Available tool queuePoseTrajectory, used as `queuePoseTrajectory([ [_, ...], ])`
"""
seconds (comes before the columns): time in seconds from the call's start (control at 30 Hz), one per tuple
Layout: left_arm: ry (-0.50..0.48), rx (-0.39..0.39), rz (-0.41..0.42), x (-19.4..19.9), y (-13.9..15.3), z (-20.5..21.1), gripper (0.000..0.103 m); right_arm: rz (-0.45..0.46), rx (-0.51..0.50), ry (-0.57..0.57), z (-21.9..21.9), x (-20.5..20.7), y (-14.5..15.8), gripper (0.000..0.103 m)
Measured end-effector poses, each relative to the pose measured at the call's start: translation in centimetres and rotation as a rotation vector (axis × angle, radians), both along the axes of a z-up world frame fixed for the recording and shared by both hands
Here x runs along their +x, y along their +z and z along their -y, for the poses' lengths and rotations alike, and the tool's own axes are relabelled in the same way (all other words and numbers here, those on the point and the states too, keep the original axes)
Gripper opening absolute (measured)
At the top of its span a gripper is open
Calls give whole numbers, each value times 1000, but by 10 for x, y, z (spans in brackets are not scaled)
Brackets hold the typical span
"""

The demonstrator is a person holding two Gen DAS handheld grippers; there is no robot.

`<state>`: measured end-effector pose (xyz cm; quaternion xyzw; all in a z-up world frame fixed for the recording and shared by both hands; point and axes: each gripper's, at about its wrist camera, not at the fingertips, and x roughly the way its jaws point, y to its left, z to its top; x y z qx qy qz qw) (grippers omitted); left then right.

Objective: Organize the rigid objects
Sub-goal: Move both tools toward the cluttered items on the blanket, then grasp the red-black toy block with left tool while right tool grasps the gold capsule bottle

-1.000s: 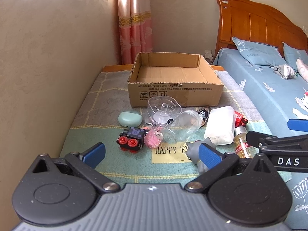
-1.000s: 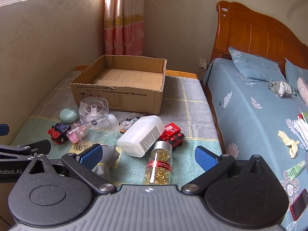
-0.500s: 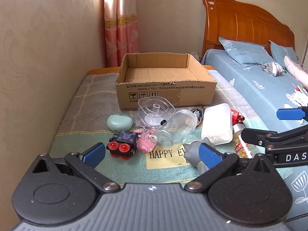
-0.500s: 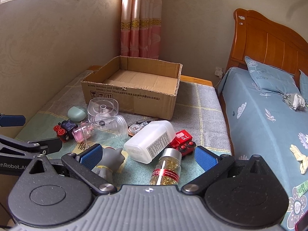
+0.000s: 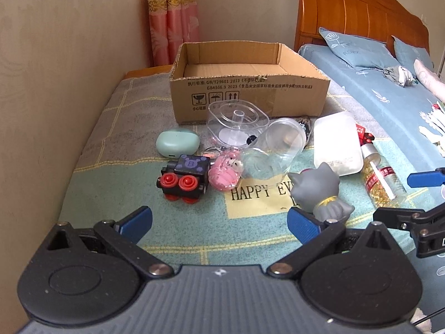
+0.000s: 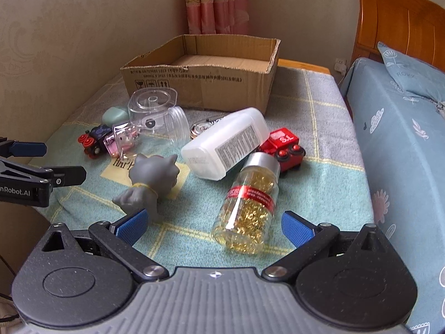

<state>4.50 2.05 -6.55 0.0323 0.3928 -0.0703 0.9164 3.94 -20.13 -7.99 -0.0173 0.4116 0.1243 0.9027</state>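
An empty cardboard box (image 5: pixel 250 83) (image 6: pixel 205 80) stands at the back of a blanket-covered surface. In front of it lie a black toy train (image 5: pixel 185 178), a mint case (image 5: pixel 177 142), a pink toy (image 5: pixel 225 173), a clear jar (image 5: pixel 274 147), a clear square container (image 5: pixel 236 117), a white bottle (image 6: pixel 225 146), a red toy train (image 6: pixel 283 149), a grey cat figure (image 6: pixel 151 179) and a bottle of gold capsules (image 6: pixel 249 206). My left gripper (image 5: pixel 219 224) is open, short of the black train. My right gripper (image 6: pixel 212 226) is open, its fingers on either side of the capsule bottle's base.
A beige wall (image 5: pixel 55 69) runs along the left. A bed with blue sheets (image 6: pixel 403 139) and a wooden headboard (image 5: pixel 356 16) lies to the right. A pink curtain (image 6: pixel 217 2) hangs in the corner behind the box.
Both grippers have moved forward and lower toward the pile. The capsule bottle now lies between the right gripper's fingers. Both stay open.
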Motion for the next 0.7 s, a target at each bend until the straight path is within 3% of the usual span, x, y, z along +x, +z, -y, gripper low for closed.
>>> queuePoseTrajectory([
  [0.17, 12, -16, -7, 4, -3, -5, 102, -38, 49, 34, -3, 1, -9, 103],
  [0.37, 23, -30, -6, 10, -4, -9, 102, -100, 95, 162, -14, -3, -8, 103],
  [0.5, 22, -36, -14, 14, -8, -11, 102, -37, -10, 156, -10, -3, 2, 103],
  [0.7, 33, -25, -29, 19, -14, -13, 102, 94, -65, 144, 16, 27, 15, 103],
])
